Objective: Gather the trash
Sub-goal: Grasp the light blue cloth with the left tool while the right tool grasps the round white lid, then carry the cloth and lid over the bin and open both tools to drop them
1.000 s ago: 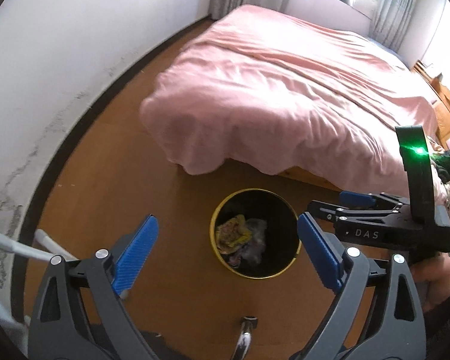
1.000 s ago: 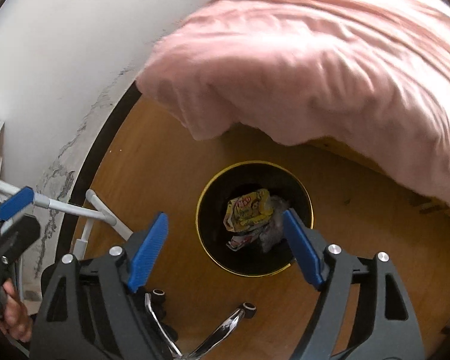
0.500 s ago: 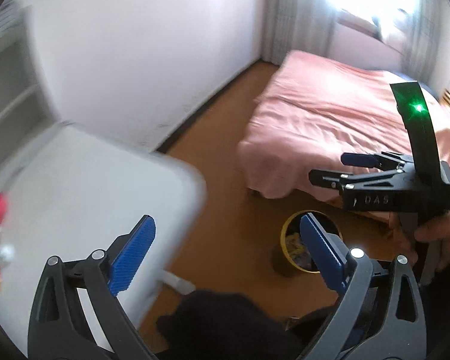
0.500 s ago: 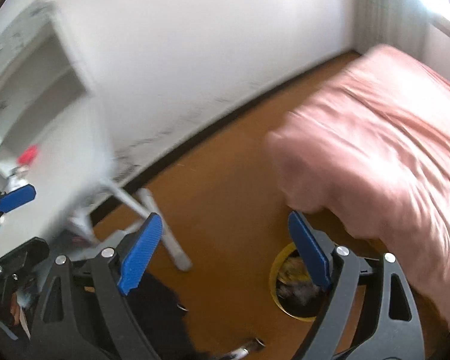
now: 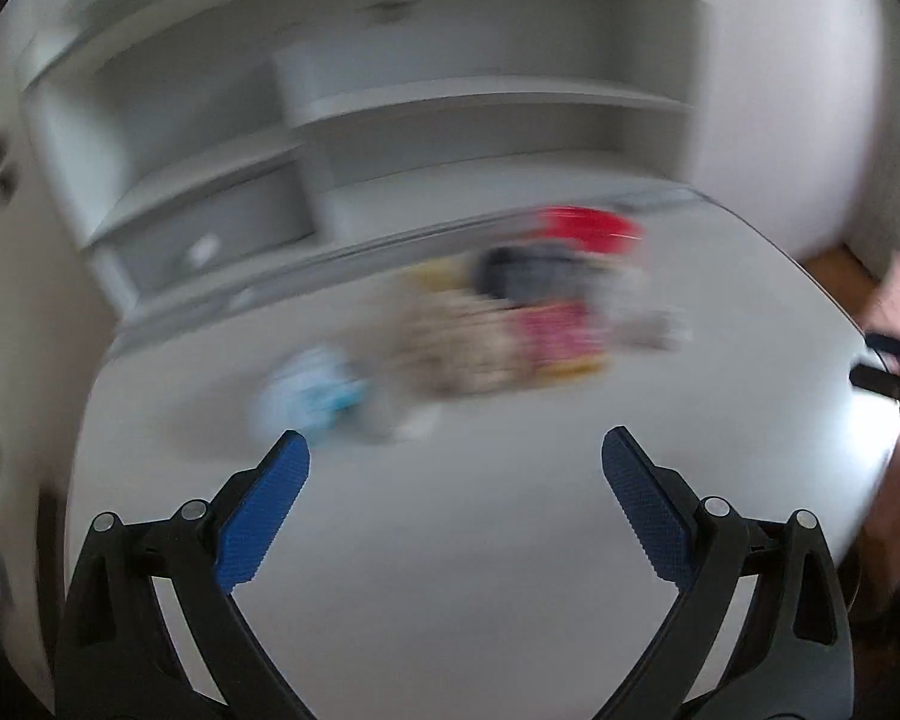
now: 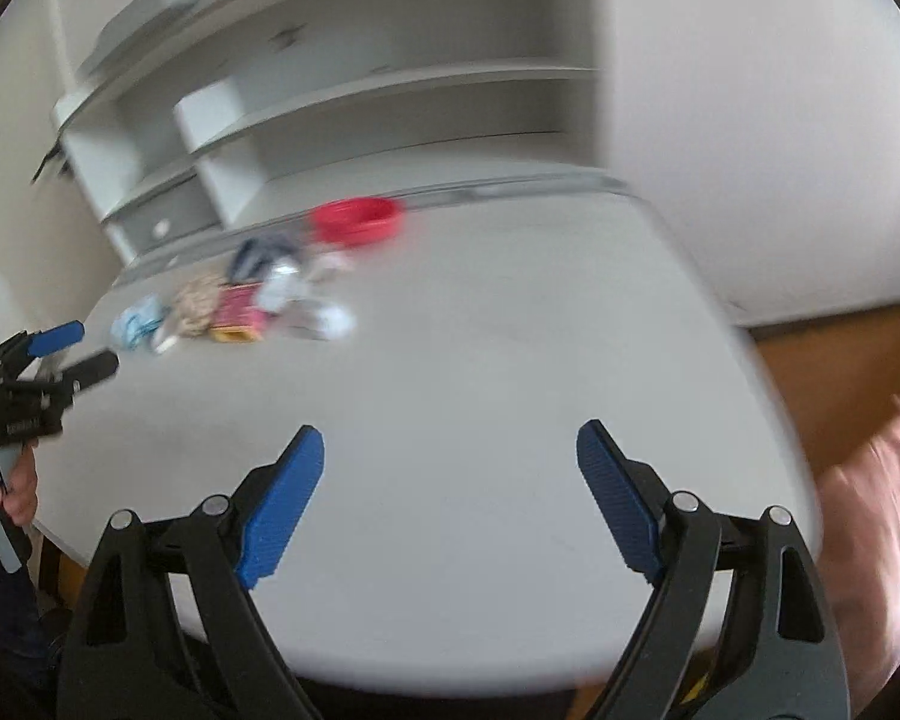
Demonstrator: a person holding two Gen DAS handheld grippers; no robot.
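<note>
No label or lettering can be read anywhere; motion blur smears every printed surface. The left gripper (image 5: pixel 455 450) hangs over the near part of a white table (image 5: pixel 510 570) with its blue pads spread wide and nothing between them, touching nothing. The right gripper (image 6: pixel 450 444) is likewise spread wide above the table's near edge; its jaws have just been opening, and the gap between them is bare. The trash (image 6: pixel 234 306) lies in a loose cluster on the far left part of the tabletop, well apart from both grippers: a pale blue crumpled piece (image 6: pixel 138 324) at the left end, a beige speckled wrapper (image 6: pixel 195 303) next to it, a red and yellow packet (image 6: pixel 237 315) beside that, and white crumpled scraps (image 6: pixel 324 315) at the right end. A red round dish (image 6: pixel 357 219) sits farther back near the table's far edge, with a dark blue-grey item (image 6: pixel 258 255) just left of it. White shelving (image 6: pixel 342 90) rises behind the table. In the right wrist view the left gripper shows at the left edge, gripped by a hand (image 6: pixel 6 489); brown floor (image 6: pixel 834 372) and pink bedding (image 6: pixel 870 510) lie to the right of the table.
</note>
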